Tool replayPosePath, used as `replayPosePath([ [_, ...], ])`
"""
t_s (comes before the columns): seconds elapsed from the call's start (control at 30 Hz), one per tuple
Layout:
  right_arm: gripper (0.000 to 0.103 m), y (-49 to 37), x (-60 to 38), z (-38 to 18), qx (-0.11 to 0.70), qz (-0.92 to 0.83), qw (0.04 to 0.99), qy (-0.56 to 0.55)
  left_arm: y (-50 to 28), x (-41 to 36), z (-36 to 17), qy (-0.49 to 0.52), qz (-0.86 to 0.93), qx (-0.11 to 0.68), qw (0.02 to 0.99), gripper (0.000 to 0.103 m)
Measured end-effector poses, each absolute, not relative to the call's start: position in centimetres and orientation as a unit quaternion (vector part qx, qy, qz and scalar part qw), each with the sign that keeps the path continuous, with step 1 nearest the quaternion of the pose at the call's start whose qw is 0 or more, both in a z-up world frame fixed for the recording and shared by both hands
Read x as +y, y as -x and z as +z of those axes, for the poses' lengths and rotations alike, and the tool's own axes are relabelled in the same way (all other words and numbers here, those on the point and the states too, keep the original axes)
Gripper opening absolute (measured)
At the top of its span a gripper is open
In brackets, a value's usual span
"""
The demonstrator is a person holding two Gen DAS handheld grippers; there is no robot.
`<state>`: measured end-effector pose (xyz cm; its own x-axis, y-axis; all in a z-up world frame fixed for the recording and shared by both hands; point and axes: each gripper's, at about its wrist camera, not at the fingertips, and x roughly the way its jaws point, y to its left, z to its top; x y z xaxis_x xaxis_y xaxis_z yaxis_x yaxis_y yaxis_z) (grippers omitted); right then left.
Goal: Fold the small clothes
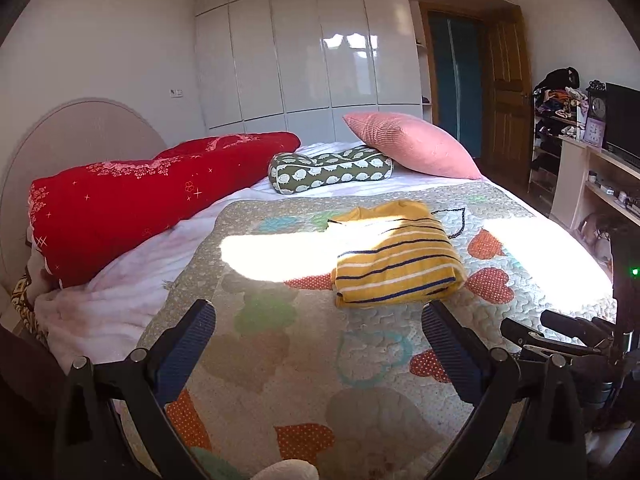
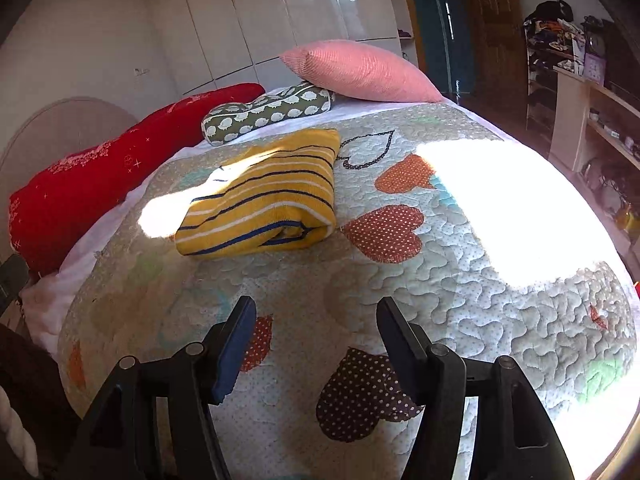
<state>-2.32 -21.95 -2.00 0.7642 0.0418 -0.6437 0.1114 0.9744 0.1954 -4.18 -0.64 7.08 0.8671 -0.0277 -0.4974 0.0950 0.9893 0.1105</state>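
A yellow garment with white and navy stripes (image 1: 396,264) lies folded into a compact bundle on the heart-patterned quilt (image 1: 304,360). It also shows in the right wrist view (image 2: 260,200), left of centre. My left gripper (image 1: 318,308) is open and empty, above the quilt just short of the garment's near edge. My right gripper (image 2: 316,306) is open and empty, above the quilt (image 2: 460,280), a little nearer than the garment and to its right. The right gripper's body shows at the right edge of the left wrist view (image 1: 568,332).
A red bolster (image 1: 152,196), a green patterned pillow (image 1: 332,168) and a pink pillow (image 1: 416,144) lie at the head of the bed. White wardrobes (image 1: 304,60) stand behind. Shelves and a desk with clutter (image 1: 592,148) stand on the right. Bright sun patches fall on the quilt.
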Motion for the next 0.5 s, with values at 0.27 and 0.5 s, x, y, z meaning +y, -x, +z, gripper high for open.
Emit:
replayPosePath([
  [0.27, 0.077, 2.9, -21.2, -1.3, 0.328, -0.046, 0.940, -0.080, 3.7, -0.5, 5.4, -0.050, -0.046, 0.299, 0.952, 0.103],
  [0.5, 0.080, 2.3, -20.6, -2.8, 0.355, -0.056, 0.931, -0.068, 2.6, 0.0, 3.1, -0.038, -0.054, 0.342, 0.938, 0.103],
])
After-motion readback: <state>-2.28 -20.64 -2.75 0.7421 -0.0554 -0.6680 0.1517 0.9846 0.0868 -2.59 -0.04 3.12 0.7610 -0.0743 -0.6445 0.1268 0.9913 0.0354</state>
